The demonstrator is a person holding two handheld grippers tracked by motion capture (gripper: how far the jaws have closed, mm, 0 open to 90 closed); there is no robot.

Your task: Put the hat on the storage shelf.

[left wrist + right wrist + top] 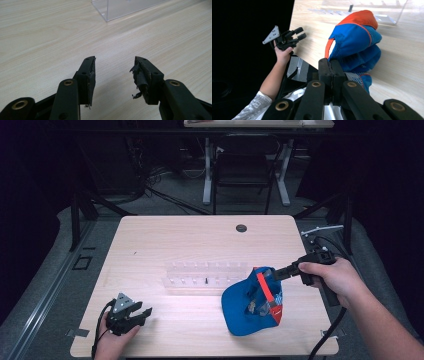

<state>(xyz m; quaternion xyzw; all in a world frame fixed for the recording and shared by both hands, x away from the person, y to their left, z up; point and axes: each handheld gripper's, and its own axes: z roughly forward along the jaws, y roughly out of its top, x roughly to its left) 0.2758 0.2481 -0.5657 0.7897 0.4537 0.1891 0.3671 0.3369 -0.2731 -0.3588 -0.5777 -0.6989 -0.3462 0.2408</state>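
Two tools work over one pale wooden worktop (165, 237). At the near left corner the left tool (141, 313) rests low by the surface, its jaws spread with bare wood between them. Toward the middle stands a clear plastic rack (205, 275) with a small dark peg in it. Just right of it sits a blue cap (250, 305), upside down on the worktop, its brim toward the near edge, with a red-orange strap and trim and its inside showing. The right tool (272, 275) has its jaws pressed together, pinching the cap's far rim.
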